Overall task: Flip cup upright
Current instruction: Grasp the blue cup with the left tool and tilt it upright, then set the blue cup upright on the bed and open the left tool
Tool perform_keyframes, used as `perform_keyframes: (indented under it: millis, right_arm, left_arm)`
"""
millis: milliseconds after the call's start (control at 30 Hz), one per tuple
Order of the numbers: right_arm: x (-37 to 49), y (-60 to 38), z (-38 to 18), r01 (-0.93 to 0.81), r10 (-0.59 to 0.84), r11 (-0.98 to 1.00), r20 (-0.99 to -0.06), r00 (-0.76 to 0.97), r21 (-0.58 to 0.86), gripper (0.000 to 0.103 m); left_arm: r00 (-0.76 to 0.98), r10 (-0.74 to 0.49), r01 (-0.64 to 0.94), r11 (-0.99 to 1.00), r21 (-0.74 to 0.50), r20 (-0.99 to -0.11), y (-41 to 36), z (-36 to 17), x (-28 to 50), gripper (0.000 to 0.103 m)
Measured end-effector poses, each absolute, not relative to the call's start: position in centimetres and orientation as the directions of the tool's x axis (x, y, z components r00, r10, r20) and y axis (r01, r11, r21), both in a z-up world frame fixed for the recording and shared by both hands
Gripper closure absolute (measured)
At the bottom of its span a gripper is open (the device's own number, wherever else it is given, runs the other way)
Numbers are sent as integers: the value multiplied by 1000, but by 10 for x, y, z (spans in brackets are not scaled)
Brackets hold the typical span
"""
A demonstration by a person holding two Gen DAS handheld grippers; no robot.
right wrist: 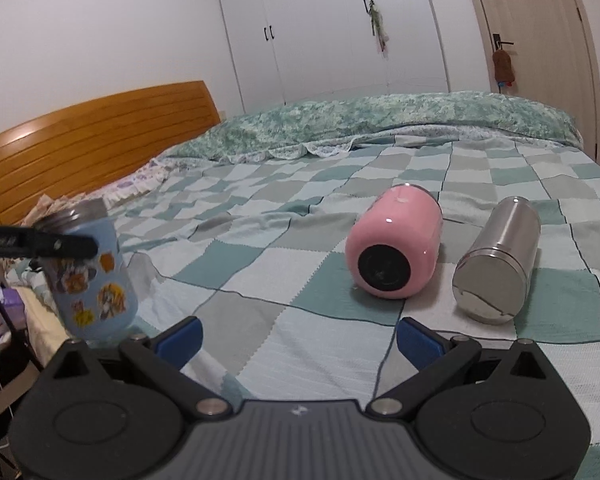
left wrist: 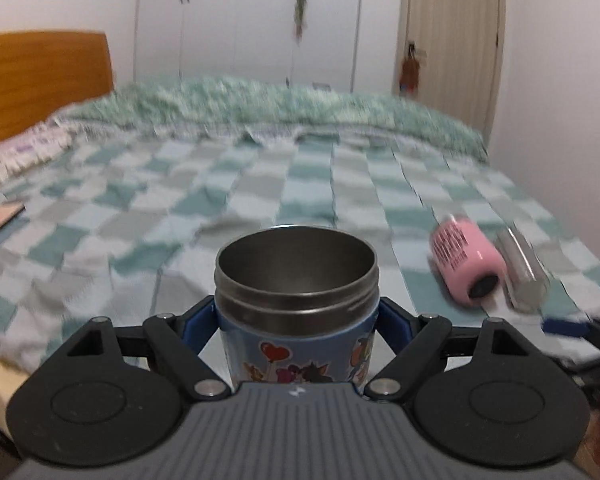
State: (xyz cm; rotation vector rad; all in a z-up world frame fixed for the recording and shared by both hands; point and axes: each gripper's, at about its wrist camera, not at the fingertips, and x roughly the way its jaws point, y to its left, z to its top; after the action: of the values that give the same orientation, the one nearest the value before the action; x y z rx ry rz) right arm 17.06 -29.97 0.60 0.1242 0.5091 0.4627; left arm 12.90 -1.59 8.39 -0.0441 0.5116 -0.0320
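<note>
Bedroom: bed [right wrist: 300, 240] under a green-and-grey checked blanket, wooden headboard [right wrist: 92, 140] far left, white wardrobe [right wrist: 340, 32] behind. Left gripper [left wrist: 296, 316], fingers [left wrist: 198, 320] clenched on the blue stickered cup [left wrist: 296, 320], which is upright with its steel mouth open upward, at the near left edge of the bed; whether it touches the blanket cannot be told. Right gripper [right wrist: 298, 338], fingers [right wrist: 180, 338] released and wide apart, low over the near blanket; beyond it a pink cup [right wrist: 396, 244] and just right of it a steel cup [right wrist: 496, 260] lie on their sides, bases toward the camera.
</note>
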Motion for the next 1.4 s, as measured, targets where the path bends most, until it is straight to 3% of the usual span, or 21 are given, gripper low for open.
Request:
perform_keyframes:
  millis: [233,333,400,633,733,867,1167,1400]
  right_arm:
    - [166,-289,11,-388,442,897,-432,786,213,0]
    - [164,-286,13,-383,434,901,-437,788,204,0]
    - [162,-285,14,-384,431,902,-437,790,196,0]
    - [153,-284,20,-382,425,905,-423,800,187,0]
    - [146,-284,23,-380,422,907,-419,804,183,0]
    - [128,-286,30,-378,417,909,-396,818,176,0]
    - [77,-304,40,-321,342,939,-264,902,122,0]
    - [41,-323,23,-213,220,975,-166,961,58,0]
  left_arm:
    - [968,5,-8,1000,-11,-252,1,46,155,18]
    - [945,37,-30,999,25,-324,2,15,173,19]
    - [963,26,-16,999,39,-268,2,9,169,18]
    - [956,24,-14,999,36,-294,3,13,174,18]
    - [953,3,4,1000,20,-302,5,16,174,0]
    - [966,20,-17,1000,14,-257,6,33,152,0]
    - [992,-64,64,998,-4,-113,-17,88,41,0]
    - [978,-127,129,992,-1,-167,-47,63,2,0]
